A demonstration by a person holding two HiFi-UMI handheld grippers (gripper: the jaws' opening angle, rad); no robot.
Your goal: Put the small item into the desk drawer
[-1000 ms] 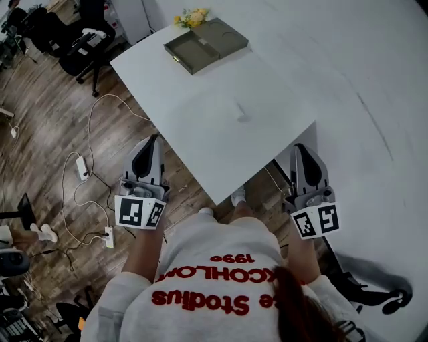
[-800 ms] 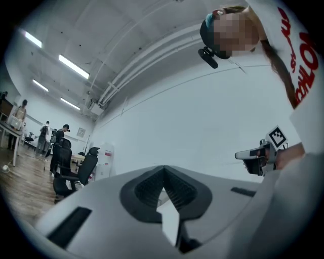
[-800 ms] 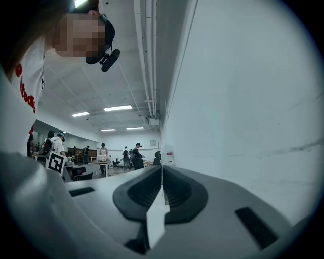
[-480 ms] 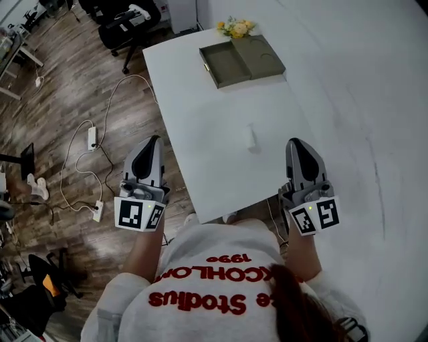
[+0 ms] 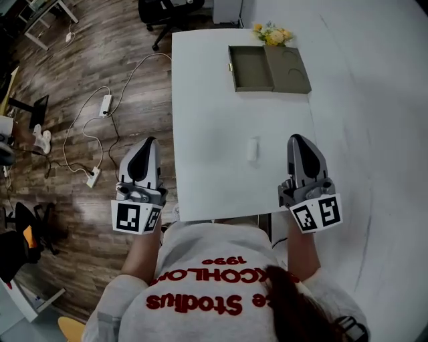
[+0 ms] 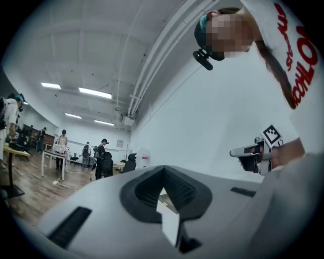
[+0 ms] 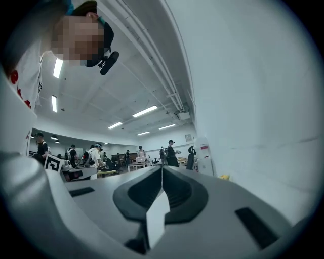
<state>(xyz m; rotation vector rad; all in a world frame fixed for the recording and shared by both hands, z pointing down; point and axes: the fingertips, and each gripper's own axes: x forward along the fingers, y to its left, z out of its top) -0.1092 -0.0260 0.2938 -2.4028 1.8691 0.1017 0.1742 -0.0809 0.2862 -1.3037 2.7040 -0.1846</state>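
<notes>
A small white oblong item [image 5: 253, 148] lies on the white desk [image 5: 214, 120], near its front right. My left gripper [image 5: 148, 142] hovers shut and empty just off the desk's left edge, over the wooden floor. My right gripper [image 5: 298, 139] is shut and empty at the desk's right edge, a little to the right of the item. Both gripper views point up across the room: the left gripper [image 6: 163, 168] and the right gripper [image 7: 162, 167] show jaws closed together with nothing between them. No drawer front is visible.
An olive-green open box [image 5: 269, 68] lies at the desk's far right, with yellow flowers [image 5: 273, 33] behind it. Cables and power strips [image 5: 105, 105] trail on the wooden floor at left. Office chairs [image 5: 164, 8] stand beyond. A white wall [image 5: 374, 120] runs along the right.
The head view has swung so the desk now lies square ahead instead of slanted. The small item now sits between the two grippers. Both grippers stay shut and hold the same pose.
</notes>
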